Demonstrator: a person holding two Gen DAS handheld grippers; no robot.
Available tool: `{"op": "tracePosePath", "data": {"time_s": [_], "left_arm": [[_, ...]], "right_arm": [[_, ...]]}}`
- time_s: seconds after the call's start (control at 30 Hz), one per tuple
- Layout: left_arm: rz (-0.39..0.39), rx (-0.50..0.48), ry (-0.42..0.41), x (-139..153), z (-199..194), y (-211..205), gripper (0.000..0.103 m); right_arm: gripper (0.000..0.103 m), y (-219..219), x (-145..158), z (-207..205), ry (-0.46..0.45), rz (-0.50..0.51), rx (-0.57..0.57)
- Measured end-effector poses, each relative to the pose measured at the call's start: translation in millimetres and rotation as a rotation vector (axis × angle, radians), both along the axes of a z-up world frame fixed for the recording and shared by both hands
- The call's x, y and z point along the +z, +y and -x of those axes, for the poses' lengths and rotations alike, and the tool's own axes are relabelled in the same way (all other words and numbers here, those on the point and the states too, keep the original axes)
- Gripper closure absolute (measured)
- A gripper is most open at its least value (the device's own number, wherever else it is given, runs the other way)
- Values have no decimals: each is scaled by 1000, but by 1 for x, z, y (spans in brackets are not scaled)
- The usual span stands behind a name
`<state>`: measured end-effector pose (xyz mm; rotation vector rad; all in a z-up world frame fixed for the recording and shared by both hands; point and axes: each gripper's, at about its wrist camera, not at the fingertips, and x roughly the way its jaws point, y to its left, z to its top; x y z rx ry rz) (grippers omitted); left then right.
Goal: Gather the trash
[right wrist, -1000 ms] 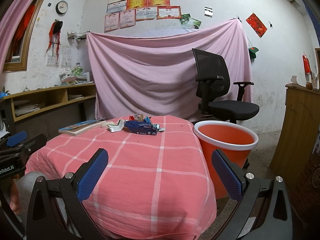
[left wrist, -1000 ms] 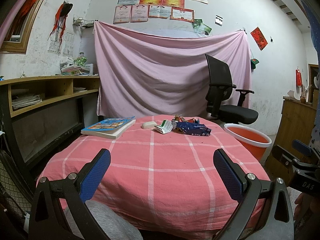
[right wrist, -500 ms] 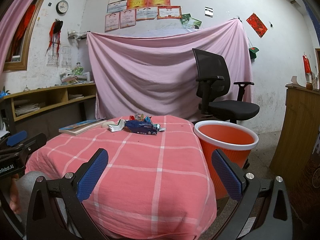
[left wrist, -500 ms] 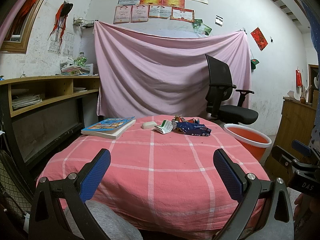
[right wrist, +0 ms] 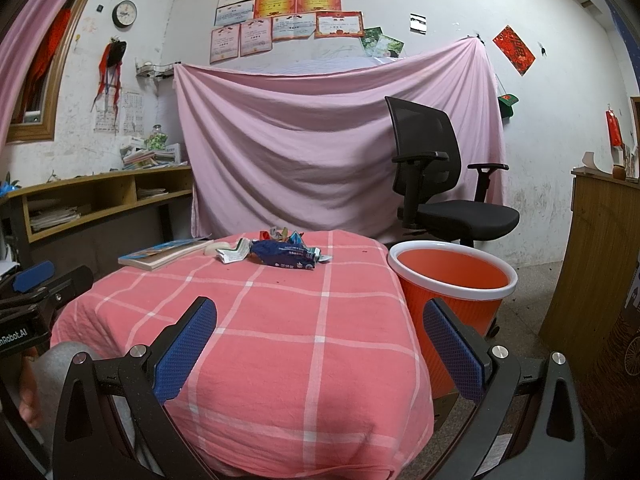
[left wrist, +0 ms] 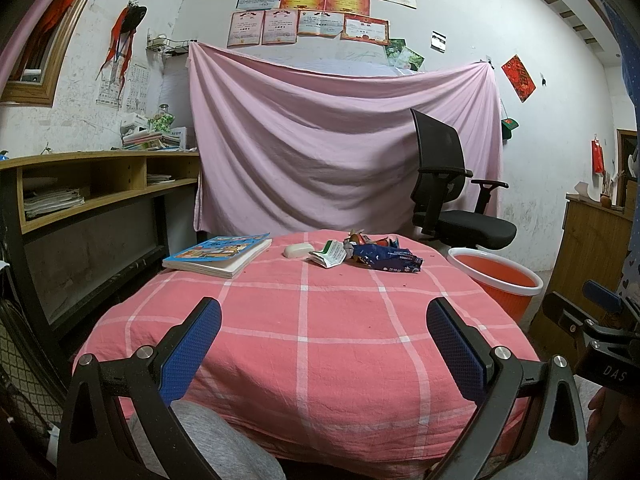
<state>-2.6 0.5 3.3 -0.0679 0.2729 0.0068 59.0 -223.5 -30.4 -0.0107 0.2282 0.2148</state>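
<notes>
A small heap of trash lies at the far side of the pink checked table [left wrist: 304, 332]: a crumpled dark blue wrapper [left wrist: 386, 258] [right wrist: 286, 258], a white and green paper scrap [left wrist: 330, 254] [right wrist: 232, 254], and small colourful wrappers [left wrist: 360, 238] [right wrist: 280, 234] behind them. An orange bin [left wrist: 496, 280] [right wrist: 452, 280] with a white rim stands on the floor right of the table. My left gripper [left wrist: 320, 344] is open near the table's front edge, far from the trash. My right gripper [right wrist: 320, 340] is open too, over the table's front right corner, with nothing between its fingers.
A book [left wrist: 218, 254] [right wrist: 164, 254] lies at the table's far left, with a white oval bar [left wrist: 298, 250] beside it. A black office chair [left wrist: 452, 208] [right wrist: 436, 196] stands behind the bin. Wooden shelves [left wrist: 92, 188] run along the left wall, a wooden cabinet [right wrist: 600, 256] at the right.
</notes>
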Motion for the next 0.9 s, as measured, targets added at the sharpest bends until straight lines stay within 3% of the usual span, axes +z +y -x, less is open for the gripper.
{"op": "tracePosePath", "data": {"time_s": [0.9], "left_arm": [[12,2,15,-6,-3,5,3]], "right_arm": [[0,0,-2,-4,11,-1,5]]}}
